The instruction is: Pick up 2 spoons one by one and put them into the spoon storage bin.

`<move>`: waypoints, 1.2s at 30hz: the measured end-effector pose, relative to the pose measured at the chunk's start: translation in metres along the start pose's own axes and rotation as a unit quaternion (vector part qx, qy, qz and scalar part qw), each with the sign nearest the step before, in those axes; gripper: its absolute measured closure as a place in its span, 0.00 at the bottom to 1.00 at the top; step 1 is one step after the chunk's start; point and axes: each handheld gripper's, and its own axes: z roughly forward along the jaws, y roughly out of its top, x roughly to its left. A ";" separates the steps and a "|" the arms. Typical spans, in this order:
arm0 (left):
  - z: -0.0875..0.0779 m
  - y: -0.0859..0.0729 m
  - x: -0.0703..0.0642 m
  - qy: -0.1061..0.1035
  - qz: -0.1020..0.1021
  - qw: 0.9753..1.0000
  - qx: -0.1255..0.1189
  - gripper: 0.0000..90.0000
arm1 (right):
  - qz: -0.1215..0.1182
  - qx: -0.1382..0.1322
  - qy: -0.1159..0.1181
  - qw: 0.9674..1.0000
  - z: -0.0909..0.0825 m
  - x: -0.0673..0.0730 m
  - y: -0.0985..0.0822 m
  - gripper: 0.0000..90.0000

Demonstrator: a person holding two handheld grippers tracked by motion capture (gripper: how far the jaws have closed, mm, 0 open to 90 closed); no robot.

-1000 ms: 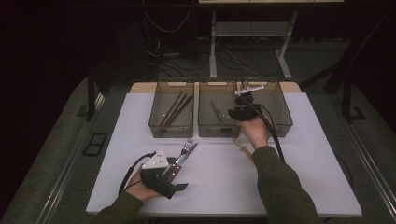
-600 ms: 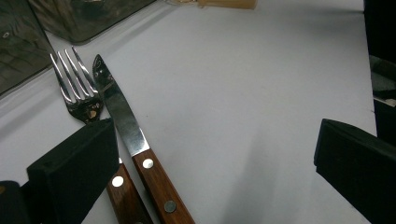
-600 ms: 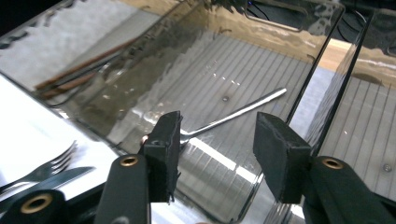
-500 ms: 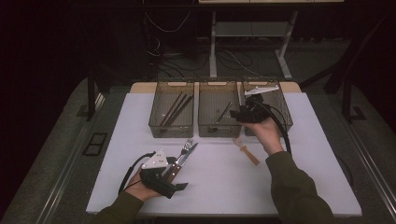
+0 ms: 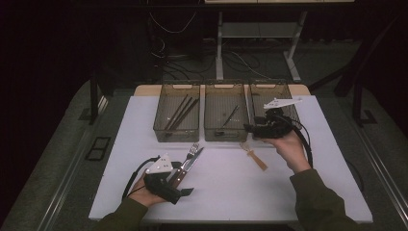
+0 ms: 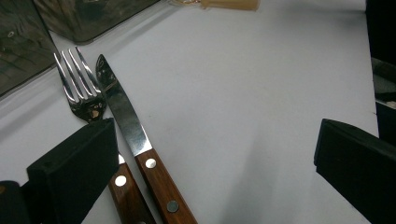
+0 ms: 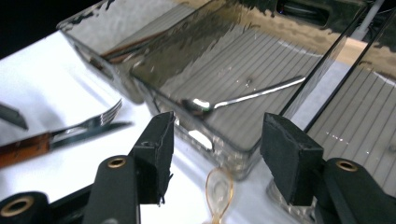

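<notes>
- A white bench (image 5: 226, 192) carries three clear plastic bins in a row along its far edge.
- The left bin (image 5: 176, 119) holds several dark sticks lying lengthwise.
- The middle bin (image 5: 225, 115) holds one metal spoon (image 7: 243, 97), its bowl near the front wall and its handle running back along the ribbed floor.
- The right claw (image 5: 249, 128), held in the person's right hand (image 5: 287, 147), hovers above the bench just in front of the gap between the middle bin and the right bin (image 5: 273, 94).
- Its jaws have just been opening and now stand apart with nothing between them; in the right gripper view they frame the front corner of the middle bin.
- A pale amber plastic spoon (image 5: 254, 157) lies flat on the bench just in front of the middle bin, below and near the right claw, untouched.
- The left claw (image 5: 186, 185) rests low on the bench at the near left, held in the left hand (image 5: 144, 195).
- Its jaws are wide apart and grip nothing.
- A fork (image 6: 80, 88) and a knife (image 6: 126, 123), both with riveted wooden handles, lie side by side on the bench, tips pointing toward the bins.
- In the left gripper view, the fork's handle passes under one jaw, and the knife lies just inside it.
</notes>
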 end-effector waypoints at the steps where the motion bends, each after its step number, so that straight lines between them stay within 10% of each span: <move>1: 0.000 0.000 0.000 0.000 0.000 1.000 0.000 0.00 | -0.003 0.002 0.001 1.000 -0.001 0.000 -0.003 0.50; 36: 0.000 0.000 0.000 0.003 -0.003 1.000 -0.002 0.00 | -0.041 0.126 0.004 0.991 0.003 0.002 -0.102 0.54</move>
